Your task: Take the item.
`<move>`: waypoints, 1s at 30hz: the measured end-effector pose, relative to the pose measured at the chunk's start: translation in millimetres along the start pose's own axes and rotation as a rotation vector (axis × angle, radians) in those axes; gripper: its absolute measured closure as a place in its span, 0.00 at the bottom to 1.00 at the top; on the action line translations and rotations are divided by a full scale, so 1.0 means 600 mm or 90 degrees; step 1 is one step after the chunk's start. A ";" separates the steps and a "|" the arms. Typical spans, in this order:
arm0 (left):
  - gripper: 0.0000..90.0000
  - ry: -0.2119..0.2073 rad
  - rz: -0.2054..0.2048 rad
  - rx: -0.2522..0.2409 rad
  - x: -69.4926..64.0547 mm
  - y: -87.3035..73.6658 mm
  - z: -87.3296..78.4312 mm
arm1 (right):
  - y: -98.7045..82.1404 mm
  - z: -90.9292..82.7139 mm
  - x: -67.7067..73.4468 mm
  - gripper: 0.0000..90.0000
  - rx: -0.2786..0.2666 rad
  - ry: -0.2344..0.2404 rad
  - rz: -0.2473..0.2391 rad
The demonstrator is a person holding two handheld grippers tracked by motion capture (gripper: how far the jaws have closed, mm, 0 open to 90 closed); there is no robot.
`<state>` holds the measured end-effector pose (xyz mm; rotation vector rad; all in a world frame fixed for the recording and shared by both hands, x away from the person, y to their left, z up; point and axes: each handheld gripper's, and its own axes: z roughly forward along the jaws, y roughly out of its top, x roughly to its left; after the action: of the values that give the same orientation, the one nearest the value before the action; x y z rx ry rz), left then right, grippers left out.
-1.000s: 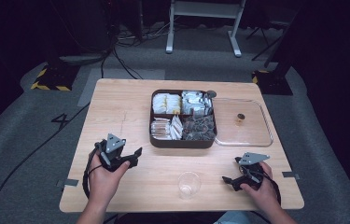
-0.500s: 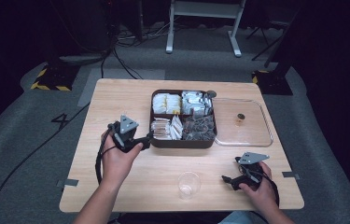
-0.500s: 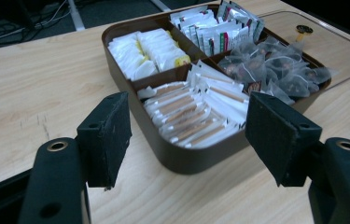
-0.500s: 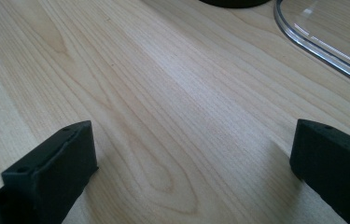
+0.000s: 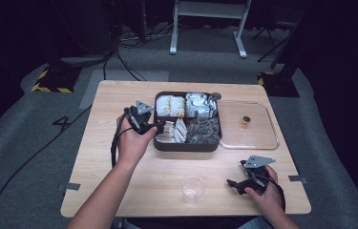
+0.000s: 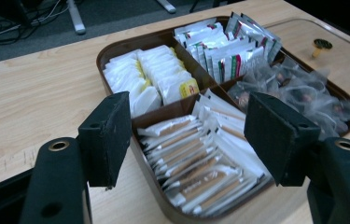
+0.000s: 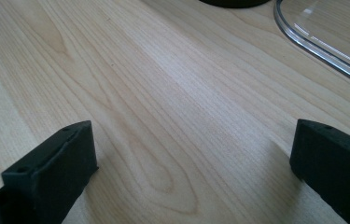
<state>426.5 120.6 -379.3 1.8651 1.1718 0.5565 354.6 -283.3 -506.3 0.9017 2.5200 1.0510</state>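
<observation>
While the right gripper [image 5: 236, 183] rests spread on the tabletop [image 5: 119, 191], we note the left gripper [image 6: 189, 135], jaws spread, poised at frame centre over the tray's [image 6: 116, 46] sachets [image 6: 200, 163], presumably to pick one.

White "4" on the floor [image 5: 63, 123]

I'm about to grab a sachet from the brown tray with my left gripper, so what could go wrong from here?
The open left gripper spans the tightly packed white-and-brown sachets, so it may pinch several at once. It hangs over the brown four-compartment tray's near-left corner; pushing down could tip or shove it. The clear plastic cup stands near your forearm and could topple.
</observation>
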 end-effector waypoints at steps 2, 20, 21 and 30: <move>0.37 0.010 -0.010 -0.013 -0.001 0.006 0.009 | 0.000 0.000 0.000 0.01 0.000 0.000 0.000; 0.38 -0.005 -0.048 0.031 0.014 0.049 0.132 | 0.000 0.000 0.000 0.01 0.000 0.000 0.000; 0.38 -0.008 -0.049 0.038 0.014 0.050 0.139 | 0.000 0.000 0.000 0.01 0.000 0.000 0.000; 0.43 -0.008 -0.030 0.102 0.004 0.055 0.203 | 0.000 0.000 0.000 0.01 0.000 0.000 0.001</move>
<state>532.8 64.7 -418.5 1.9678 1.2803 0.4342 354.6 -283.2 -506.2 0.9030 2.5197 1.0508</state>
